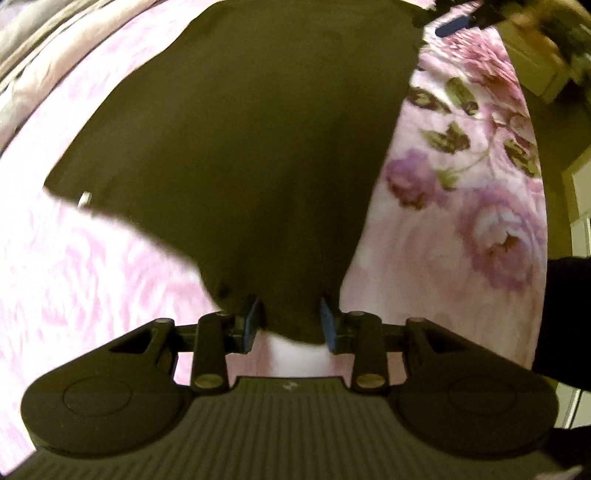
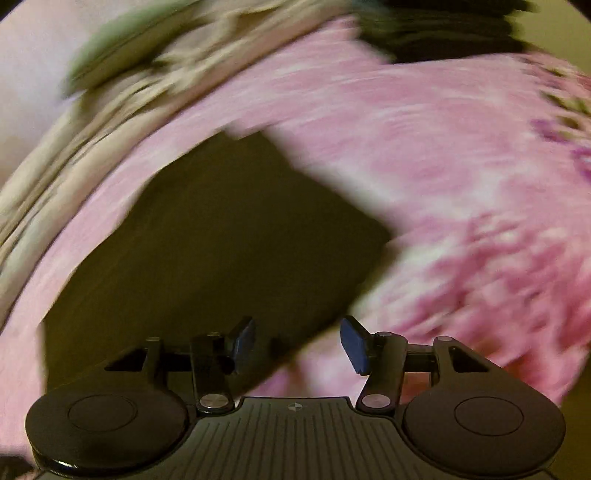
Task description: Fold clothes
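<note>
A dark olive-brown garment (image 1: pixel 258 140) lies spread on a pink floral bedsheet (image 1: pixel 461 221). In the left wrist view its near edge narrows to a point between the blue pads (image 1: pixel 328 325) of my left gripper (image 1: pixel 291 324). The jaws stand apart with cloth in the gap, not pinched. At the garment's far end the right gripper's blue pad (image 1: pixel 452 24) shows. The right wrist view is motion-blurred. There the garment (image 2: pixel 207 240) lies below and left of my right gripper (image 2: pixel 297 345), which is open with a corner of cloth just ahead of its left finger.
A rumpled beige blanket (image 2: pixel 92 122) runs along the far side of the bed. A dark pile (image 2: pixel 443 33) sits at the top of the right wrist view. A dark sleeve (image 1: pixel 565 317) is at the right edge. Pale furniture (image 1: pixel 535 70) stands past the bed.
</note>
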A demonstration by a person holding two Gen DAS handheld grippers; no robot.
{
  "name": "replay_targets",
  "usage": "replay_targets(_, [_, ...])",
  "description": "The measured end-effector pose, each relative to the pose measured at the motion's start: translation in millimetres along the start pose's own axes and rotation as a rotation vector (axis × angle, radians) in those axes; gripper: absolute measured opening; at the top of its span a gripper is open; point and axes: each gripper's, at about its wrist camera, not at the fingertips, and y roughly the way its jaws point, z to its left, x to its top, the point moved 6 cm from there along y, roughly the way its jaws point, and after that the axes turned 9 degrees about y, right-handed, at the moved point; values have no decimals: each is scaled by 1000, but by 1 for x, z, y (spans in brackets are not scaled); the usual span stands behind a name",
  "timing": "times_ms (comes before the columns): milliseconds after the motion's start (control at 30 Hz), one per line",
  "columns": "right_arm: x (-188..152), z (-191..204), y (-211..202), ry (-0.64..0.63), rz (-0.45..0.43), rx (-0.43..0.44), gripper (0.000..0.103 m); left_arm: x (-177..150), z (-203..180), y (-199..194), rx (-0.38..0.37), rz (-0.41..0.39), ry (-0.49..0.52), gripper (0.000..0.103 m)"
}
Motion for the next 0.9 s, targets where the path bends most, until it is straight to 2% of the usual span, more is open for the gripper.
replay_targets(100, [-48, 60, 11, -184, 77, 119, 55, -15, 5, -5, 2, 9, -23, 34])
replay_targets(233, [-102, 121, 33, -379, 165, 249, 55, -35, 12, -12, 5, 21, -54, 30])
replay_targets(300, [-123, 135, 50, -404, 221, 256, 55, -45, 15, -16, 7, 27, -69, 30])
replay_targets(367, [-135, 134, 62, -383, 255, 221, 57, -52, 21, -23, 19, 17, -71, 30])
replay_targets(433, [-144, 140, 60, -458, 252, 179, 60, -55, 30, -32, 46, -11, -50, 32])
replay_targets(533, [-159, 156, 46, -595, 268, 143, 61, -53, 47, -38, 86, -56, 21, 39])
replay_targets(567, [-168, 165, 40, -664, 262, 151, 72, -52, 53, -38, 100, -70, 48, 40])
replay_targets(600, [-177, 174, 35, -740, 255, 162, 90, -50, 60, -37, 116, -83, 76, 41])
replay_targets(767, [-236, 209, 29, -1175, 175, 163, 92, -40, 88, -25, 216, -137, 280, 49])
replay_targets(800, [-242, 210, 33, -1232, 158, 157, 92, -39, 92, -22, 226, -142, 322, 50])
replay_targets(900, [-251, 211, 47, -1349, 119, 141, 91, -35, 100, -15, 243, -155, 448, 62])
